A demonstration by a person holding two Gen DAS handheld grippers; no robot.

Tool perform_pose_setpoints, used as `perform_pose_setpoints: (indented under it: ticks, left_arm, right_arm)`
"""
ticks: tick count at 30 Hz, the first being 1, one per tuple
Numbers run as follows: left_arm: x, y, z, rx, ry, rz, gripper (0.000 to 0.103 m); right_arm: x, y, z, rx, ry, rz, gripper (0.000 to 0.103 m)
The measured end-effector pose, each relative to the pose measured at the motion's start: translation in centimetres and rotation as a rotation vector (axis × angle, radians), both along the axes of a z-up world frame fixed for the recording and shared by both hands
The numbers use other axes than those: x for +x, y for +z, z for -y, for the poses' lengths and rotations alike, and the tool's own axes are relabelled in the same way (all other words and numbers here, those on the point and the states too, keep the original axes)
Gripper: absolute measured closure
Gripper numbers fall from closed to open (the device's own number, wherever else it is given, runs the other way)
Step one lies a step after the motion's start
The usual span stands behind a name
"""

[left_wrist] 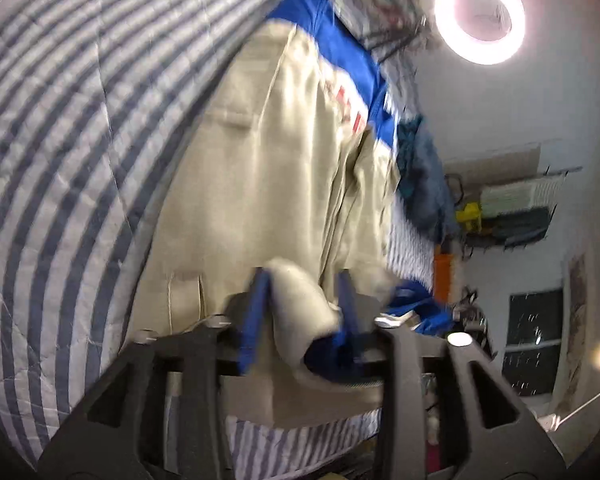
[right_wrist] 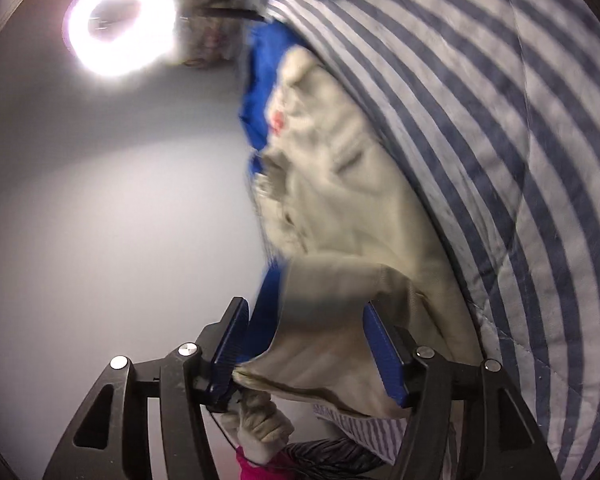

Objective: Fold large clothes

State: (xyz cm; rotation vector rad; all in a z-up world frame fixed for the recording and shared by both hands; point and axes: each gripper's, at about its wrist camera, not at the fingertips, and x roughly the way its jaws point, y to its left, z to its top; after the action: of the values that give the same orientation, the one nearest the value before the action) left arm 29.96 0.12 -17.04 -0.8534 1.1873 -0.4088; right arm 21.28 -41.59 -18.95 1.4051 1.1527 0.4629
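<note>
Both wrists: grippers [left_wrist: 304,304] [right_wrist: 320,344] tilted up, clamp garment [left_wrist: 268,168].

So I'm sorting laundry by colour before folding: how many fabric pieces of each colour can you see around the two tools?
Beige: 1, the beige garment held by the left tool and right tool
Blue: 1, the blue garment
Blue-and-white striped: 1, the striped quilt
Dark teal: 1, the dark cloth heap
Total: 4
</note>
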Motion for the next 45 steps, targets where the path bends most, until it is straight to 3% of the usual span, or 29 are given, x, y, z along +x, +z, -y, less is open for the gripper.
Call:
perform_pose_setpoints:
  ticks: [3,6,7,9,13,17,23,29,32,38,42,45]
  left_arm:
    - [0.4,1.8,-0.9,-0.029,0.014,0.056,0.056]
    - [0.3,3.2,-0.9,0.057,-0.043,0.127,0.056]
    - [0.2,2.9,-0.8,0.077,-0.078,0.130,0.056]
    - [-0.3,1.3,-0.4,0.113,-0.135,0.101,0.056]
    - [-1.2,-2.3,-0.2,0.179,-0.176,0.036,0.056]
    - [-1.3,-2.9,-0.1,0.178,-0.192,0.040,0.056]
    - [-2.3,-0.7,-2.4,0.174,-0.127,0.086,0.056]
    - [-2.7,-2.2,-0.2,0.214,-0.237,0.075,0.056]
    - [-2.4,-1.9,1.6,0.286,-0.289,0.116,0.056]
    - [-1.9,-2.1,4.1,0.332,-0.371,0.147,0.056]
    - [-2.1,-2.6,5.7,0.411,-0.424,0.164,0.056]
    - [-1.5,-3.0,5.6,0.394,-0.409,0.146,0.056]
  right_arm:
    - [0.1,1.8,0.0,-0.111,0.054,0.083,0.042]
    - [-0.4,3.6,-0.8,-0.399,0.174,0.169,0.045]
    - [-0.4,3.7,-1.4,-0.464,0.205,0.185,0.045]
    - [-0.7,3.2,-2.1,-0.474,0.250,0.192,0.051]
    - [-1.1,2.8,-3.2,-0.606,0.322,0.212,0.051]
    - [-0.7,1.9,-4.3,-0.633,0.380,0.224,0.051]
    - [-0.9,1.4,-4.9,-0.671,0.410,0.234,0.056]
    - [-0.6,2.1,-5.8,-0.720,0.423,0.275,0.061]
    - [-0.1,1.8,-6.9,-0.756,0.436,0.280,0.060]
    - [0.0,1.5,-6.7,-0.735,0.437,0.277,0.060]
    - [0.2,1.4,-6.8,-0.721,0.447,0.280,0.062]
    - [0.2,1.3,-6.6,-0.713,0.445,0.276,0.062]
